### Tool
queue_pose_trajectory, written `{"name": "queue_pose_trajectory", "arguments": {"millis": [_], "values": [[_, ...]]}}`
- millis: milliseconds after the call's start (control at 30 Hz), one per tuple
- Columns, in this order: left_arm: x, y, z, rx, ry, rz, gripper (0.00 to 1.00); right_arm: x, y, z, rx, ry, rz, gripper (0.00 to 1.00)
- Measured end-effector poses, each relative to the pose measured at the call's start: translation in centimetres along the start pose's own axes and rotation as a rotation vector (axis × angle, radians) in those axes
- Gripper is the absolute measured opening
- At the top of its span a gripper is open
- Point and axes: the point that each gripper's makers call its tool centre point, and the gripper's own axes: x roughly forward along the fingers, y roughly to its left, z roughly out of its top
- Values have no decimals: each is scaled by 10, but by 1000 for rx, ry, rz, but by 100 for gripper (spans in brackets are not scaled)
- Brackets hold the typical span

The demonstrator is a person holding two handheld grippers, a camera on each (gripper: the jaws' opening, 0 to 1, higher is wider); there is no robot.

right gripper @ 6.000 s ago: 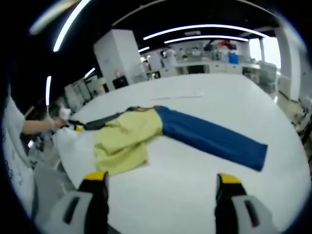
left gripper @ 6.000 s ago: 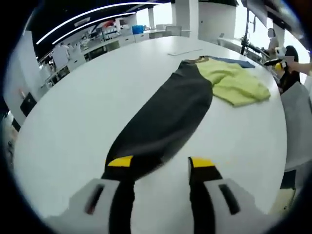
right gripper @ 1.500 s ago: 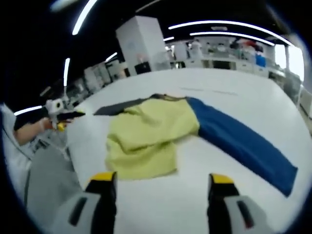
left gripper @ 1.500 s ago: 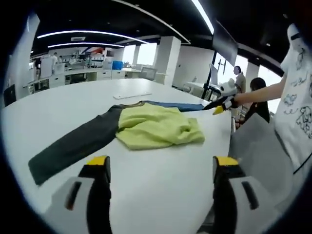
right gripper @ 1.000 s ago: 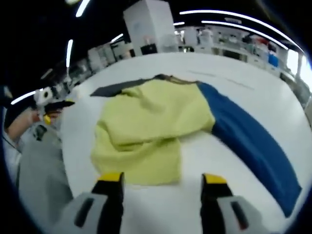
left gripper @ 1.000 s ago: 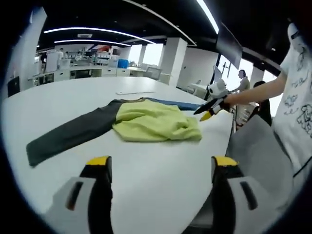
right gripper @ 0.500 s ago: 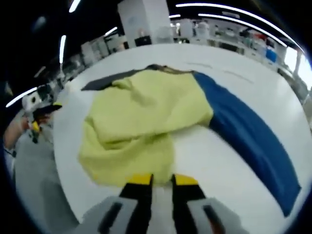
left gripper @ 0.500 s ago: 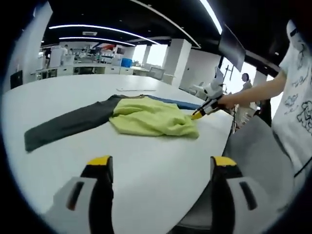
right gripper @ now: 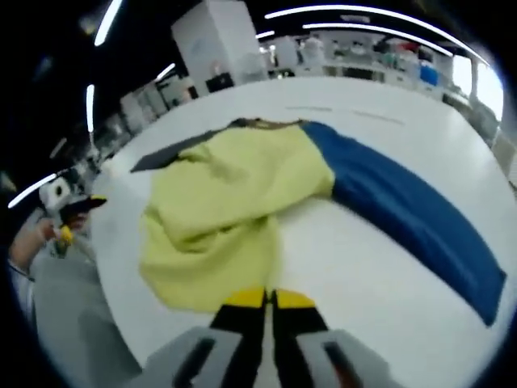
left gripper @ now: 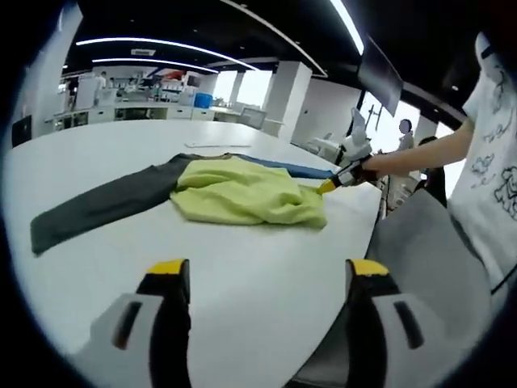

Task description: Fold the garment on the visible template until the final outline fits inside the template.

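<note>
A long-sleeved garment lies on the round white table (left gripper: 121,267): a crumpled yellow-green body (left gripper: 242,192), a dark grey sleeve (left gripper: 97,206) and a blue sleeve (left gripper: 295,169). My left gripper (left gripper: 268,271) hovers open over bare table, well short of the garment. In the right gripper view the yellow body (right gripper: 226,202) reaches down to my right gripper (right gripper: 268,301), whose jaws are shut on the hem's near corner; the blue sleeve (right gripper: 404,210) runs off to the right. The right gripper (left gripper: 333,183), in a person's hand, shows at the body's right corner in the left gripper view.
The table edge (left gripper: 355,267) curves close on the right, with a grey chair (left gripper: 420,242) and a person in a white printed shirt (left gripper: 493,162) beyond. A thin pale strip (right gripper: 339,111) lies past the garment. The left gripper (right gripper: 77,208) shows at far left.
My right gripper has moved in to the yellow hem and its jaws have gone from wide open to shut on it. The left gripper stays open, its view barely shifted.
</note>
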Motion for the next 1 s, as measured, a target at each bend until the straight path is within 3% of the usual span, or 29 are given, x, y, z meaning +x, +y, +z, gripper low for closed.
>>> {"name": "queue_pose_trajectory", "arguments": {"millis": [300, 533, 600, 800, 967, 1000], "values": [[12, -4, 6, 5, 4, -15, 73, -35, 3, -30, 77, -40, -6, 0], [24, -12, 17, 25, 10, -32, 73, -64, 22, -45, 159, -83, 8, 0], [26, -4, 17, 40, 11, -38, 71, -69, 28, -50, 154, -80, 4, 0], [38, -4, 22, 85, 21, -51, 68, -77, 39, -59, 159, -72, 6, 0], [48, 2, 21, 178, 63, -46, 63, -83, 47, -61, 163, -74, 9, 0], [51, 1, 25, 189, 48, -57, 62, -84, 49, -61, 182, -80, 19, 0]]}}
